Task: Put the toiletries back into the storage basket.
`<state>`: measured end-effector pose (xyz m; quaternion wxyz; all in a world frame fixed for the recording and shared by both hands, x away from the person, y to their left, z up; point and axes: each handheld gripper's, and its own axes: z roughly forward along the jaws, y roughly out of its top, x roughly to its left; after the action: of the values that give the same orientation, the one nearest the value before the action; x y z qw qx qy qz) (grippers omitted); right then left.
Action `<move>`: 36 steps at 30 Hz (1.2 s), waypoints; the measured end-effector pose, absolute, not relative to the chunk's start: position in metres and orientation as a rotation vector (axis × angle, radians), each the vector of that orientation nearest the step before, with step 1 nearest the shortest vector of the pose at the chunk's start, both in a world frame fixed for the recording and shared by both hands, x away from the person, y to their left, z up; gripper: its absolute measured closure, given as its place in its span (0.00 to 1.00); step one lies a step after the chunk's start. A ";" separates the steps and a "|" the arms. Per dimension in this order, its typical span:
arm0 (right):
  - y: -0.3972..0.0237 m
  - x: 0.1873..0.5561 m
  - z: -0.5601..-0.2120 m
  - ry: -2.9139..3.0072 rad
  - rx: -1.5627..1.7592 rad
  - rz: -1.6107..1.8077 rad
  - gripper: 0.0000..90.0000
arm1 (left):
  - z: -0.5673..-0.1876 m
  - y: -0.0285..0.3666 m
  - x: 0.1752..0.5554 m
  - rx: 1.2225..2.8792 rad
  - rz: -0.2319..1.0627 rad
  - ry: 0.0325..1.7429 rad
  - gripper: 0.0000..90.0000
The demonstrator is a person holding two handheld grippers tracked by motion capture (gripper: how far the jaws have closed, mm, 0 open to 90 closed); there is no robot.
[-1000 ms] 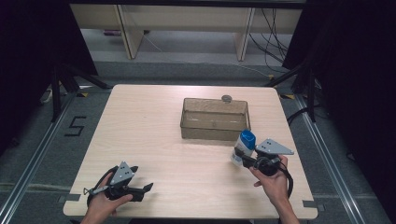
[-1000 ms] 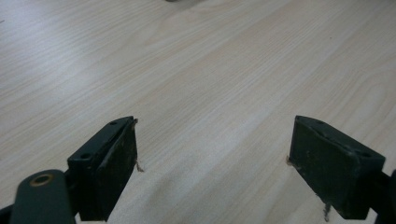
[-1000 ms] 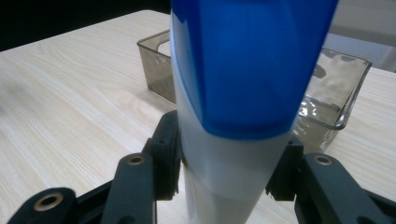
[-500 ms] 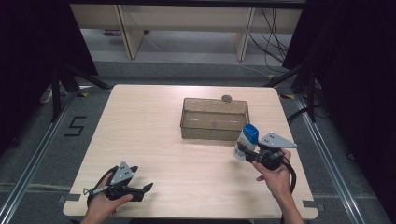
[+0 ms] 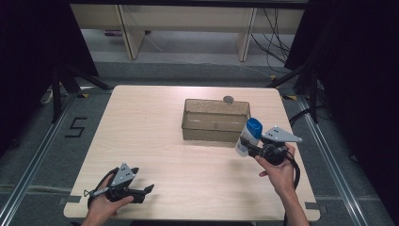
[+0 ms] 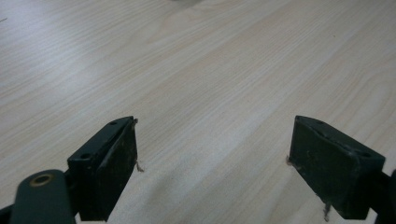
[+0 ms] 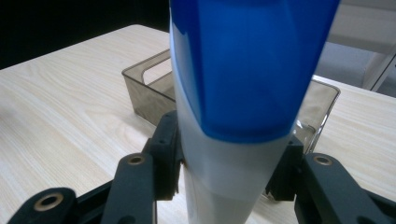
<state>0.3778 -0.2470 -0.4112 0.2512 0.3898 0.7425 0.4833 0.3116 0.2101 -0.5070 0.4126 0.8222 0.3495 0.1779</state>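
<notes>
A: High view, biggest first. Light wood table [image 5: 188, 155], bare across most of its top.

B: Next?

A: Clear smoky bin [image 5: 215, 120], rectangular, open top, toward the far right of the table. It sits just beyond the right gripper [image 5: 248, 147], out past the fingertips. Small round grey thing [image 5: 228, 99] at the bin's far rim; cannot tell if it's on the rim or on the table behind it.

B: What's the right one doing?

A: Jaws clamped on a white bottle with a blue cap [image 5: 247, 137], pinching the white body below the cap, cap end up and tilted slightly. Bottle is off the table, at the bin's near right corner. Right hand [image 5: 276, 170] holds the gripper from behind.

B: Right gripper view agrees?

A: Yes. Bottle [image 7: 243, 93] stands between both fingers [image 7: 166, 154], each black pad pressed to its white part. Blue cap rises above the fingers. Bin [image 7: 154, 88] is directly behind the bottle, ahead of the fingertips. Table [image 7: 56, 107] stretches away to the left of the fingers.

B: Left side?

A: Left gripper [image 5: 141, 190] is at the near left edge, low over the table, held by the left hand [image 5: 104, 207]. It's well apart from the bin and bottle.

B: Jaw state?

A: Left gripper view: fingers [image 6: 109, 168] spread wide, bare wood grain [image 6: 210, 93] between and ahead of them. Frayed bits hang off the pad edges.
</notes>
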 end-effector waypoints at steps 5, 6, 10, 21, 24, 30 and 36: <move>-0.248 0.381 -0.407 2.021 1.041 1.322 0.62 | -0.507 0.209 0.312 2.050 0.445 0.889 0.17; -0.248 0.382 -0.405 2.014 1.046 1.322 0.62 | -0.508 0.209 0.311 2.044 0.444 0.889 0.17; -0.249 0.383 -0.402 2.016 1.053 1.316 0.62 | -0.507 0.209 0.311 2.042 0.447 0.896 0.17; -0.249 0.390 -0.393 1.996 1.089 1.340 0.62 | -0.508 0.208 0.311 2.047 0.441 0.887 0.17; -0.249 0.394 -0.391 2.003 1.084 1.325 0.62 | -0.508 0.208 0.311 2.039 0.445 0.892 0.17; -0.249 0.402 -0.383 1.984 1.100 1.325 0.62 | -0.508 0.208 0.311 2.052 0.439 0.886 0.17; -0.250 0.411 -0.376 1.960 1.116 1.313 0.62 | -0.507 0.211 0.312 2.073 0.445 0.876 0.17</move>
<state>0.4106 -0.2501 -0.3758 0.2630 0.4126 0.7246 0.4853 0.3117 0.2108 -0.5069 0.4109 0.8238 0.3481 0.1770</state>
